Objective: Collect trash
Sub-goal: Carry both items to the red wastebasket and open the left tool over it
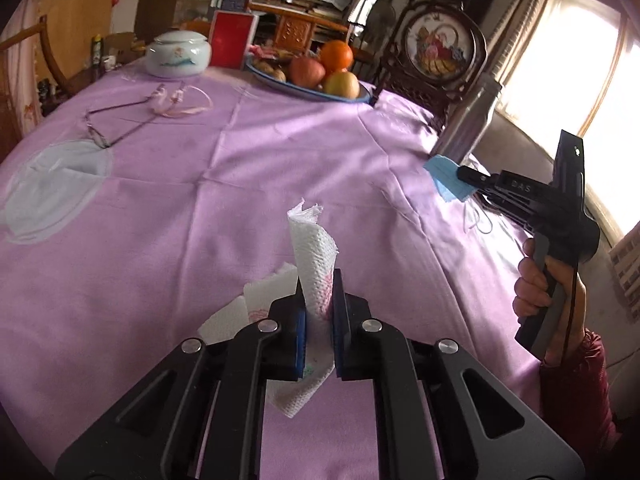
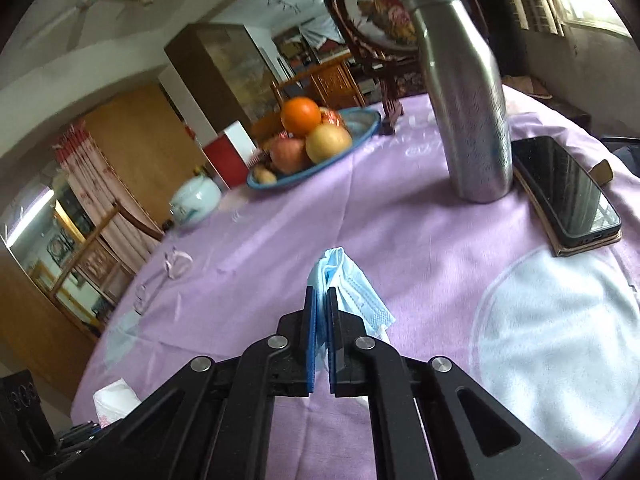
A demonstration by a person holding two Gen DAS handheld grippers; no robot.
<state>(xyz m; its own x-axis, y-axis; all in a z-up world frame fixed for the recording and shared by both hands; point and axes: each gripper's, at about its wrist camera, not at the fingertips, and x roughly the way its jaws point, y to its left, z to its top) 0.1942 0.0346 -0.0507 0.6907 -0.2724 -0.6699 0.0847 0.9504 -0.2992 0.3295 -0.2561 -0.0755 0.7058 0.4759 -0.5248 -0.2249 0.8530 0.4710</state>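
Observation:
My left gripper [image 1: 319, 280] is shut on a crumpled white paper towel [image 1: 314, 256] that stands up between its blue pads, just above the purple tablecloth [image 1: 240, 184]. Another piece of white tissue [image 1: 260, 296] lies on the cloth just left of the pads. My right gripper [image 2: 321, 294] is shut on a folded blue face mask [image 2: 352, 284], whose loose end hangs off to the right. In the left wrist view the right gripper [image 1: 464, 174] shows at the right table edge, held by a hand [image 1: 532, 284], with the blue mask [image 1: 446, 178] pinched at its tip.
A steel bottle [image 2: 468, 96] stands beside a phone in a case [image 2: 564, 192]. A blue fruit plate [image 1: 308, 88], a white lidded jar [image 1: 178, 54], a red box [image 1: 232, 40], glasses [image 1: 116, 124] and a pink ribbon [image 1: 180, 100] sit further back. A carved framed picture [image 1: 440, 48] stands behind.

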